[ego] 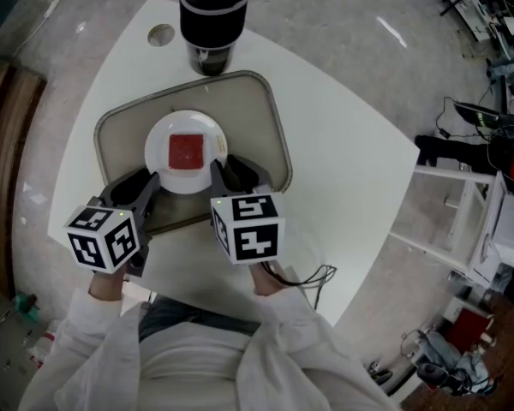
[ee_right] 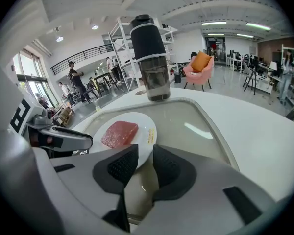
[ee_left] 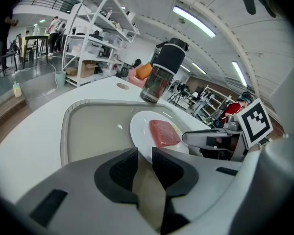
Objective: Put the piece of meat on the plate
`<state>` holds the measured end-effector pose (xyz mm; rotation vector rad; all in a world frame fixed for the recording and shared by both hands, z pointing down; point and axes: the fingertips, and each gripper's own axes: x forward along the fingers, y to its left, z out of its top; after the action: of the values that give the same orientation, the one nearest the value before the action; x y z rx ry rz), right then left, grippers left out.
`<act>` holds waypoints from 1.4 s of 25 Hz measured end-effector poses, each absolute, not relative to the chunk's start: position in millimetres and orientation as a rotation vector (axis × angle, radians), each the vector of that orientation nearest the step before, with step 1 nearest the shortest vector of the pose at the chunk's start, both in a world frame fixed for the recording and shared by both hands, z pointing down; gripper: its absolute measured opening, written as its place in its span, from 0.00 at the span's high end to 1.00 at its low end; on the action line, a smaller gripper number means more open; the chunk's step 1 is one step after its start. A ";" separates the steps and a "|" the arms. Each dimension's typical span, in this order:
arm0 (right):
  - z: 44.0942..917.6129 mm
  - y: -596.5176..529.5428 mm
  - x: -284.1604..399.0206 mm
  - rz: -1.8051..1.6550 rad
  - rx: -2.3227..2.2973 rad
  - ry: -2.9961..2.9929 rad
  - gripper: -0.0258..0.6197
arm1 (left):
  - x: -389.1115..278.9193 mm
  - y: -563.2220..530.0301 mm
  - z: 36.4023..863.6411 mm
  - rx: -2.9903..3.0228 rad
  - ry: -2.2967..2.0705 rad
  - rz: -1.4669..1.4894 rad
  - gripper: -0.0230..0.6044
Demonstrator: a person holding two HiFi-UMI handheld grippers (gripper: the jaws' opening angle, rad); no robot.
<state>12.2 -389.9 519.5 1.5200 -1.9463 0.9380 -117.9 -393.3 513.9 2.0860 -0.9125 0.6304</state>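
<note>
A square red piece of meat (ego: 187,151) (ee_left: 163,132) (ee_right: 120,133) lies flat in the middle of a round white plate (ego: 158,144) (ee_left: 139,126) (ee_right: 148,131). The plate rests on a beige tray (ego: 257,110) (ee_left: 93,126) (ee_right: 196,126). My left gripper (ego: 154,181) (ee_left: 144,153) sits at the plate's near left rim. Its jaws stand a narrow gap apart with nothing between them. My right gripper (ego: 216,171) (ee_right: 145,151) is at the near right rim, likewise open and empty. Neither touches the meat.
A tall blender jar with a black lid (ego: 212,20) (ee_left: 161,75) (ee_right: 149,58) stands just beyond the tray's far edge. The white table (ego: 343,169) has a round hole (ego: 161,34) at its far left. A thin cable (ego: 313,274) lies near the front edge.
</note>
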 end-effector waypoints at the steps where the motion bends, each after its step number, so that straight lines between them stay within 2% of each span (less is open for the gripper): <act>1: 517.7 -389.6 12.6 0.928 1.525 -1.950 0.81 | -118.9 -392.5 513.2 2.084 -0.918 0.629 0.84; 18: 468.1 -347.8 18.0 0.881 1.540 -2.104 0.81 | -112.3 -346.8 464.3 2.158 -0.956 0.433 0.84; 25: 441.1 -307.4 24.6 0.870 1.512 -2.299 0.91 | -89.0 -304.7 441.3 2.213 -0.899 0.307 0.85; 35: 419.7 -239.5 54.7 0.831 1.528 -2.398 0.93 | -47.2 -228.9 431.0 2.246 -0.821 0.188 0.91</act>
<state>54.7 -239.5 419.7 1.5275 -2.3980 0.8312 -47.2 -228.9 431.0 2.2455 -0.8215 0.1885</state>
